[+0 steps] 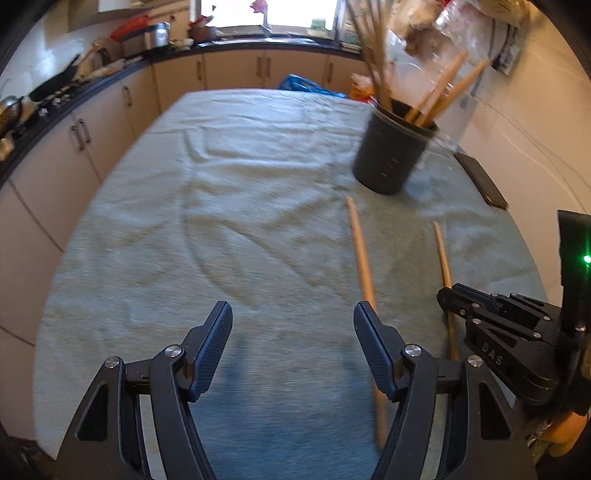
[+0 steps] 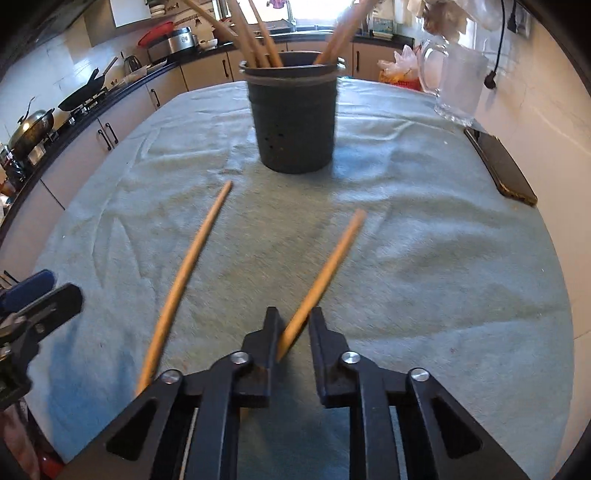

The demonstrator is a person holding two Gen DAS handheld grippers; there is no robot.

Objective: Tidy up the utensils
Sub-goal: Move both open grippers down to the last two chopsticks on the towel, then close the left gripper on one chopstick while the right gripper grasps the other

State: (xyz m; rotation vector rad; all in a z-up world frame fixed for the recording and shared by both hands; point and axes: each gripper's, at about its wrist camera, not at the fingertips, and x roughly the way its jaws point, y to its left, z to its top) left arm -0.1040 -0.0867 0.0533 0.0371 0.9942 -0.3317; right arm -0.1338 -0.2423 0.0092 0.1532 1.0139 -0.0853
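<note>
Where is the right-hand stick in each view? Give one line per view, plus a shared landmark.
Left wrist: right stick at lower right, running behind the right gripper.
Right wrist: centre, near end between that gripper's jaws.
Shared landmark: black pot of sticks, beyond it in both.

We stand in a home kitchen: cream cabinets [image 2: 107,136] and a wok [image 2: 33,127] at nine o'clock, a bright window [image 1: 266,13] at twelve.
</note>
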